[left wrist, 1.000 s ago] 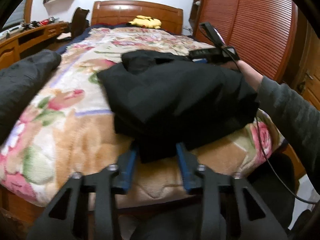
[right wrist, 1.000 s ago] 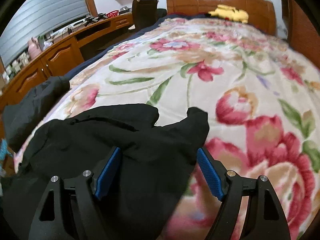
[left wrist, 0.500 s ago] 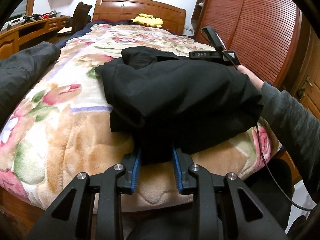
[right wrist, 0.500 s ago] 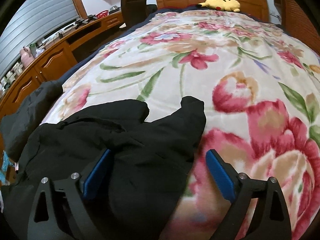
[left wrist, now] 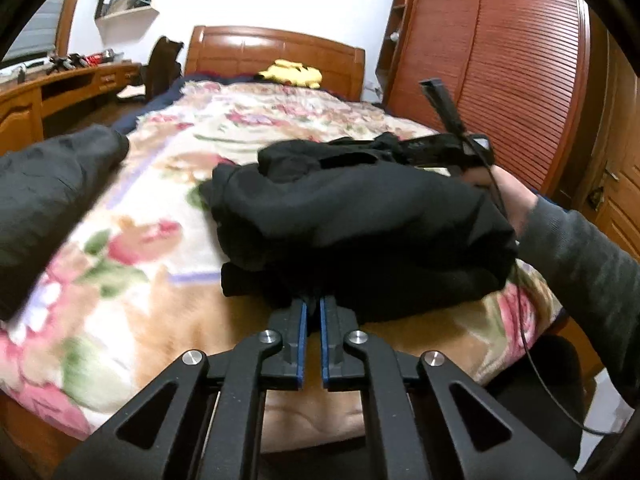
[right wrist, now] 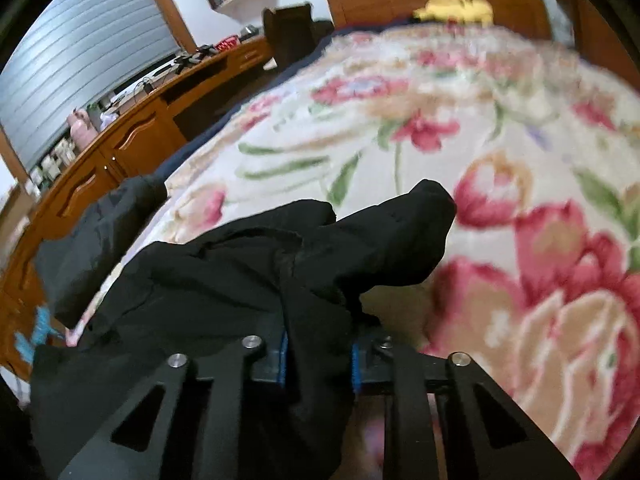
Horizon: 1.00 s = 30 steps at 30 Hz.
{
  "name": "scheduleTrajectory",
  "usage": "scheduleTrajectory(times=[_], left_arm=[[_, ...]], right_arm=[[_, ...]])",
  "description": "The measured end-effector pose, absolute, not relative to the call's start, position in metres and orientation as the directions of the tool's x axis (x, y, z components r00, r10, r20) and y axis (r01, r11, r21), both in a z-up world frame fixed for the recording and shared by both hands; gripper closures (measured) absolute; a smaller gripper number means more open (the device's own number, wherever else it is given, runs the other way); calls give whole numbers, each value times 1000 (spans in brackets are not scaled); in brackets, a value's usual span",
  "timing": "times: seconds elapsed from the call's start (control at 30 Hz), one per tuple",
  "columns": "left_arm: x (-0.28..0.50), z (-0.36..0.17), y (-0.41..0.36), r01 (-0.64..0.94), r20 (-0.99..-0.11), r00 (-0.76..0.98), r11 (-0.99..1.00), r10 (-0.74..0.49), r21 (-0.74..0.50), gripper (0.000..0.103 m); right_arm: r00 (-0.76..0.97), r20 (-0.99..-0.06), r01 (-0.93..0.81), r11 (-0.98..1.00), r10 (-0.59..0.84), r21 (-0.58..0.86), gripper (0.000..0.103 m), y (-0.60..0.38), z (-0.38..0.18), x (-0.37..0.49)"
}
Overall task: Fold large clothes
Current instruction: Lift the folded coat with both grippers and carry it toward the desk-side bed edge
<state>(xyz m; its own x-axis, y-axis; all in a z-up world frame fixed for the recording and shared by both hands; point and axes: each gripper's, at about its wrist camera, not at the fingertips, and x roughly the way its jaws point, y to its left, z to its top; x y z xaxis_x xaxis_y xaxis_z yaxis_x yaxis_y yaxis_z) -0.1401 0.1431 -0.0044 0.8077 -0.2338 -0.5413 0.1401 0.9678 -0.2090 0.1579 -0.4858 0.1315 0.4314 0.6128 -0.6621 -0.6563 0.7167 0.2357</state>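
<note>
Both 2-finger tongs, the left gripper (left wrist: pixel 313 306) pinched tight at lower centre and the right gripper (right wrist: pixel 318 344) closing, clamp the bulky black fabric garment (left wrist: pixel 360 216), seemingly for lifting another fold.

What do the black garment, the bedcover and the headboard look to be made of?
Black garment: matte woven fabric, perhaps synthetic; soft creases, no sheen. Bedcover: plush fleece-like blanket, fuzzy floral print. Headboard: glossy varnished wood, light reflections on reddish panels.
</note>
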Motion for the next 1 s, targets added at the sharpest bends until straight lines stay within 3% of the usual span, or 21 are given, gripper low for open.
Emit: scheduleTrajectory(times=[0.2, 0.53, 0.73, 1.0], left_arm=[[-137, 6, 182, 118, -485, 851, 974, -200, -195, 98], [-123, 63, 263, 47, -382, 919, 990, -95, -133, 99], [-117, 93, 323, -61, -345, 938, 996, 33, -72, 99], [-131, 99, 422, -286, -366, 895, 958, 254, -36, 99]], right_arm=[[521, -586, -703, 701, 621, 118, 86, -463, 172, 116], [567, -539, -737, 676, 623, 6, 87, -405, 218, 89], [563, -504, -774, 632, 655, -44, 87, -338, 247, 86], [502, -476, -841, 537, 722, -72, 87, -218, 256, 88]])
